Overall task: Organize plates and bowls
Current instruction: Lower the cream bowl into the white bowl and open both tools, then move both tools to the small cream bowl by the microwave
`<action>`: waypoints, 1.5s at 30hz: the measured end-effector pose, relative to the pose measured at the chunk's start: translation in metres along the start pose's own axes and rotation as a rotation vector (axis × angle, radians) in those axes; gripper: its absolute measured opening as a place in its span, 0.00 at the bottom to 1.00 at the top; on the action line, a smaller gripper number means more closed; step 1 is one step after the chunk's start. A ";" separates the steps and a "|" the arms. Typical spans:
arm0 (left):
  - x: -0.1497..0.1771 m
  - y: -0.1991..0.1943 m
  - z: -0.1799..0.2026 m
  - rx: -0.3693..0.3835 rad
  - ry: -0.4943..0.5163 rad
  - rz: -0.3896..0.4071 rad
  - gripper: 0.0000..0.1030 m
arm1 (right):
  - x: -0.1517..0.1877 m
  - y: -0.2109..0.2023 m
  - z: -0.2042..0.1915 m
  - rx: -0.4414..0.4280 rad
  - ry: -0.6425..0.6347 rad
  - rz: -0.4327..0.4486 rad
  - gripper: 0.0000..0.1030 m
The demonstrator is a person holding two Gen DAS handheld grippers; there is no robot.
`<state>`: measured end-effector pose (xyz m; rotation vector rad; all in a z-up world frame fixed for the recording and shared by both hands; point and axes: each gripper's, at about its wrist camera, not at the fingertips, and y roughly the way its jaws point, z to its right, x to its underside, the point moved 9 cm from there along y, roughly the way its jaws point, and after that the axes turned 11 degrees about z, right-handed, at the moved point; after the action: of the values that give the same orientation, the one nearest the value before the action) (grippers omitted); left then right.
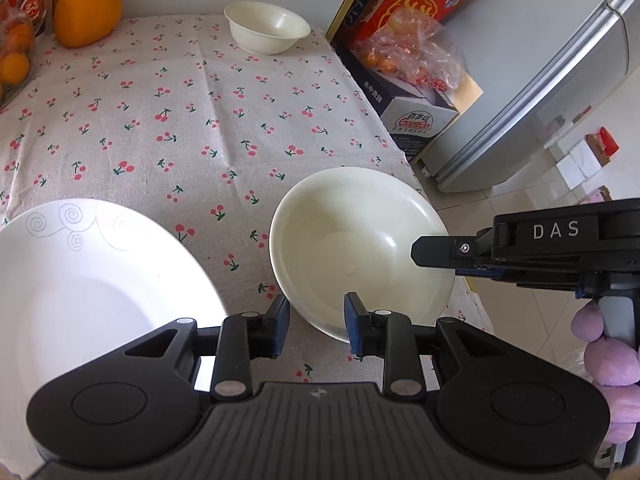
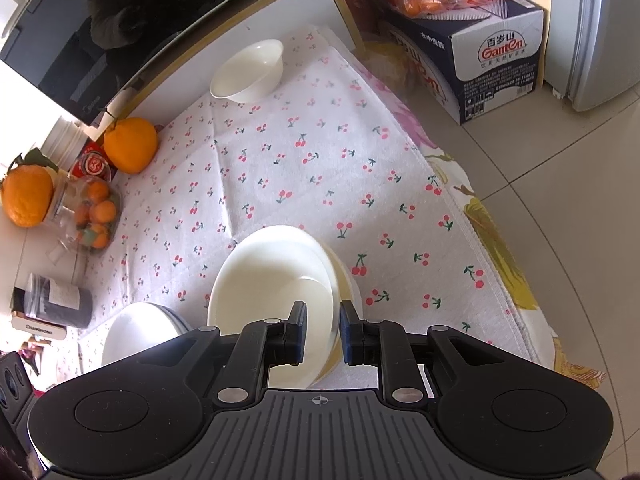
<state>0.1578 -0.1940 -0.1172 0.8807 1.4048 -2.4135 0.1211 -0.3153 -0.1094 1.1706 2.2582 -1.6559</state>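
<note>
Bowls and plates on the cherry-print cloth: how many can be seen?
3: a small bowl at the far edge, a cream dish whose rim the right gripper straddles, and a white plate near the left gripper.

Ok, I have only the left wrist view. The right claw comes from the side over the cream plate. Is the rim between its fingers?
Observer: Yes. In the right wrist view the rim of the plate runs between the fingers of the right claw, one finger inside and one outside.
Operator: Is it shut on the rim?
Observer: Not yet. A gap shows between the inner finger and the rim.
Operator: Is there anything further left that I cannot see?
Observer: A dark jar sits left of the white plate.
</note>
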 end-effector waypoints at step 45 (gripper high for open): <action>-0.042 -0.033 0.009 0.072 0.007 0.151 0.99 | -0.059 -0.036 -0.020 -0.091 -0.004 0.217 0.81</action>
<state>0.1727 -0.1892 -0.0653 0.9761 1.2136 -2.3617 0.1468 -0.3326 -0.0444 1.3338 2.0930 -1.4588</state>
